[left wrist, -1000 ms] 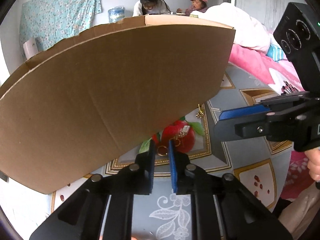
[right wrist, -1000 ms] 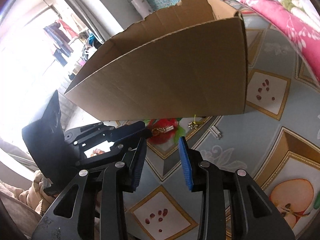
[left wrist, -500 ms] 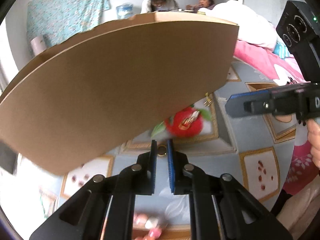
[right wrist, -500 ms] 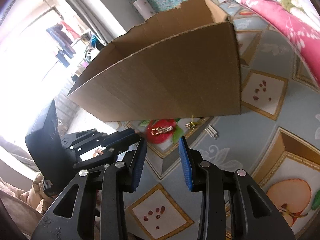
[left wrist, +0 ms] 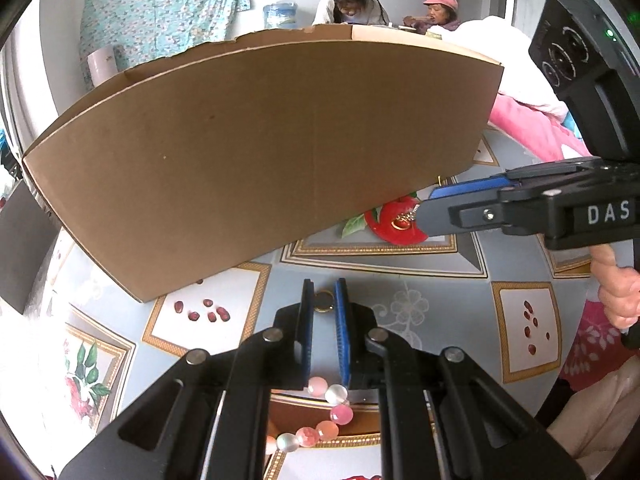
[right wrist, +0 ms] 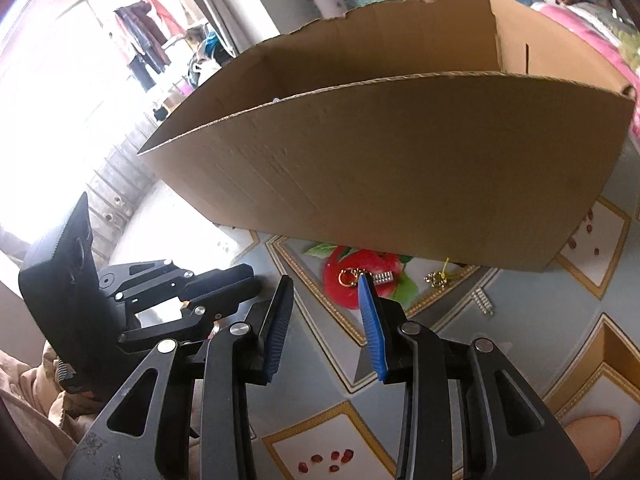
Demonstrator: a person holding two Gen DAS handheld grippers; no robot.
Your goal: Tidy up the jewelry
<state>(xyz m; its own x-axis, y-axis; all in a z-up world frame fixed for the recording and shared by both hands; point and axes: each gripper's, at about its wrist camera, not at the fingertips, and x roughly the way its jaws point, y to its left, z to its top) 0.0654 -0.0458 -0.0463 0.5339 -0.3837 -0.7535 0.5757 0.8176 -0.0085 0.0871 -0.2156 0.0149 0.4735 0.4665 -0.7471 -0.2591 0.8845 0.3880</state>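
Note:
My left gripper (left wrist: 324, 294) is shut on a small gold ring (left wrist: 323, 301), held above the patterned tablecloth in front of the cardboard box (left wrist: 256, 152). A pink and white bead bracelet (left wrist: 320, 424) lies below it. My right gripper (right wrist: 322, 286) is open and empty, low over the red apple print, its right fingertip next to a gold ring with a crystal bar (right wrist: 366, 277). A gold charm piece (right wrist: 438, 278) and a small crystal strip (right wrist: 482, 300) lie to its right. The right gripper also shows in the left wrist view (left wrist: 430, 208).
The open cardboard box (right wrist: 400, 184) stands close behind the jewelry and fills the middle of both views. Pink bedding (left wrist: 532, 128) lies at the right. Two people (left wrist: 352, 2) sit in the far background.
My left gripper has pulled back from the box and risen with the gold ring in it. My right gripper has moved forward and down to the jewelry on the apple print.

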